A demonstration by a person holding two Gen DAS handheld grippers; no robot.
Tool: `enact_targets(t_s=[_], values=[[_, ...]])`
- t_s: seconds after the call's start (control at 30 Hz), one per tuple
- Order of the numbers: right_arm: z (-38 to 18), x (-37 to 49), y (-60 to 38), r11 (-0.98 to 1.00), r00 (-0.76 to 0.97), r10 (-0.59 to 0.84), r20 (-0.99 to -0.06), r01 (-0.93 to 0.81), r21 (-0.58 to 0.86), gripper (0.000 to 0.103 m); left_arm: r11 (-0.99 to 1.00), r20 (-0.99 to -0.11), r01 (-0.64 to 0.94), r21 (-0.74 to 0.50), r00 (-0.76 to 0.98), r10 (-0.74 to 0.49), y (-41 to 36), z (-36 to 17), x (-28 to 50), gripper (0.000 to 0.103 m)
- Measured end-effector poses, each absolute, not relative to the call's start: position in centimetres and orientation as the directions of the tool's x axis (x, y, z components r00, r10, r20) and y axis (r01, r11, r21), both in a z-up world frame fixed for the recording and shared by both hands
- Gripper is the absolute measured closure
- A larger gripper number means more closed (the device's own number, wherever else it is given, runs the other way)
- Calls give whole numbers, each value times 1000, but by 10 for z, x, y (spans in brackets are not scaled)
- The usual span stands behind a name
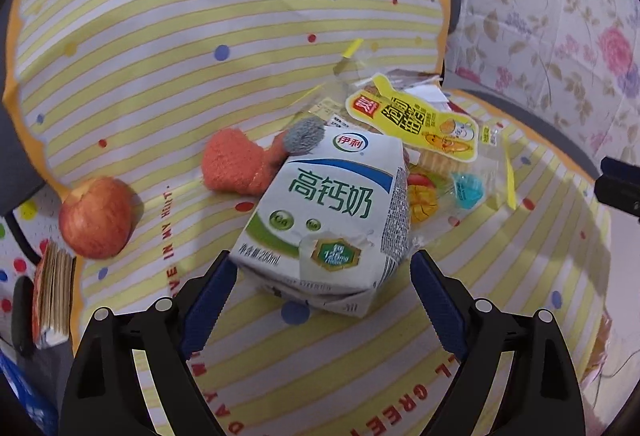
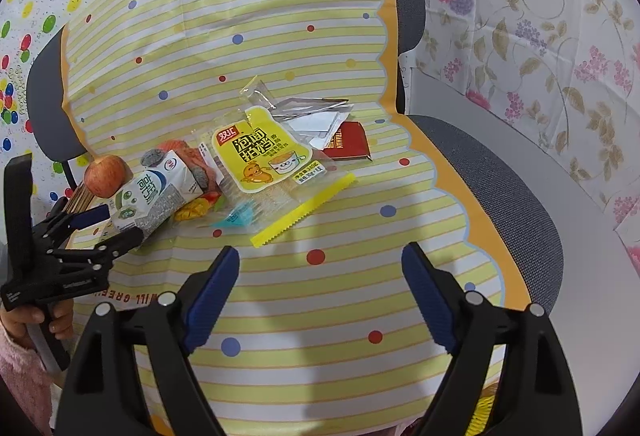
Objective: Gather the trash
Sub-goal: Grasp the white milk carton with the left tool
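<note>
A white and green milk carton point(image 1: 332, 211) lies on the striped cloth, its near end between the fingers of my open left gripper point(image 1: 322, 272); the fingers stand on either side, contact unclear. Behind it lie a yellow snack wrapper point(image 1: 416, 123) and a clear wrapper with a blue piece point(image 1: 468, 189). In the right wrist view the carton point(image 2: 156, 195), the yellow wrapper point(image 2: 262, 151), a red packet point(image 2: 348, 143) and silver foil scraps point(image 2: 316, 115) lie in a pile. My right gripper point(image 2: 320, 256) is open and empty, short of the pile. The left gripper point(image 2: 108, 224) shows there at the carton.
A red apple point(image 1: 96, 218) and an orange knitted sock point(image 1: 236, 165) lie left of the carton. A small book point(image 1: 54, 292) sits at the cloth's left edge. The cloth point(image 2: 280, 296) covers a grey office chair point(image 2: 500, 175). Floral fabric point(image 2: 540, 15) hangs at right.
</note>
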State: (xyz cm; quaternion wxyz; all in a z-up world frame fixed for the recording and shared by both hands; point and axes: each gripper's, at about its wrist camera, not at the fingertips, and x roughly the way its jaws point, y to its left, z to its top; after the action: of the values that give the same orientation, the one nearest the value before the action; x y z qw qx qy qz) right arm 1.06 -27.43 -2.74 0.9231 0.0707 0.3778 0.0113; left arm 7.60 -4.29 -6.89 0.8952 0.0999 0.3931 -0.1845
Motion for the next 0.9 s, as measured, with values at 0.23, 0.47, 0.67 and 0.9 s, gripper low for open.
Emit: enact_targets(t_s=[0.23,0.47,0.67,0.9], values=[[-25,6,-277,991,716,73,-694,26,132,21,900,-738,435,8,610,-288,-41,-69,80,18],[-21,2,-272,992,720,88,-688,2,129,21,949,-676,311,-39,691,-255,-18,-46,46,20],[-22,3,-265,991,724,111,-681,-30,130,25,970,-606,233,-73,762,-228,4,-17,8,21],[-41,27,-268,986,693,131,-709,-18,165,43,972,-683,231,-49,702,-201,1,-40,5,21]])
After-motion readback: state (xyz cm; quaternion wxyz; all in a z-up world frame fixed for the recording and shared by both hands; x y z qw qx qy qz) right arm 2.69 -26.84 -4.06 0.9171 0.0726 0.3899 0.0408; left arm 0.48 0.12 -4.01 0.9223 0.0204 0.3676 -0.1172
